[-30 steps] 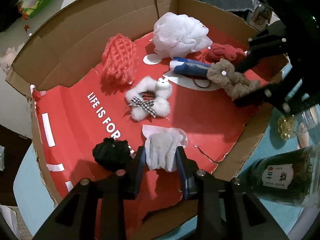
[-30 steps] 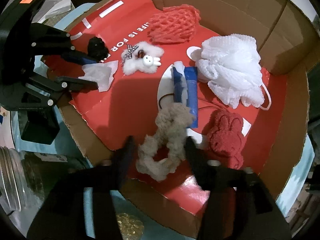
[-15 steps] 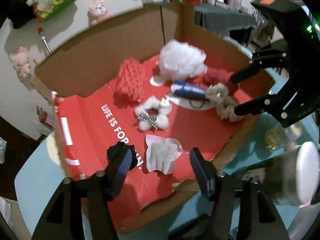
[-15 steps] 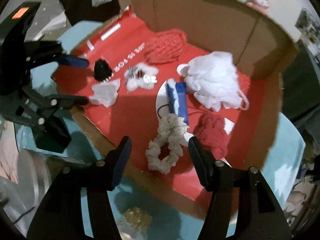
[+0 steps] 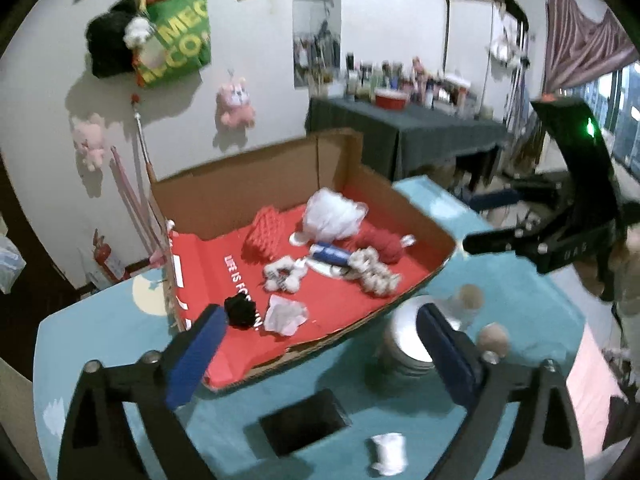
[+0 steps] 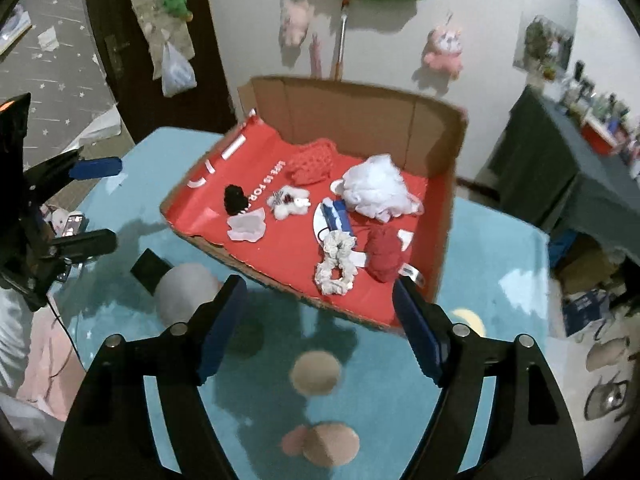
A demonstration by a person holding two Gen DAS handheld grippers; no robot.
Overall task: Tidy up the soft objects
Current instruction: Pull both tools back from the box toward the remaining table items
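Soft objects lie spread across the red floor of a cardboard box (image 6: 436, 128) at the centre of both views: a white tissue (image 6: 247, 229) and black pom-pom (image 6: 235, 199) near the torn front edge, a white fluffy toy (image 6: 289, 203) behind them, a red net pouch (image 6: 311, 162) and white bath puff (image 6: 376, 188) toward the back wall, and a blue roll (image 6: 338, 218), beige scrunchie (image 6: 335, 262) and red plush (image 6: 383, 254) at the right. The left gripper (image 5: 320, 344) and right gripper (image 6: 320, 322), each at the bottom of its own frame, hover above the teal table (image 6: 500, 264) in front of the box, jaws spread wide and holding nothing. Everything soft in plain view sits inside the box, so the sorting looks finished or close to it. A small white wad (image 5: 387, 450) on the table, lower centre of the left view, may be a leftover; it is too blurred to identify. If it belongs, the next move calls for lowering a gripper over it, closing gently and carrying it into the box.
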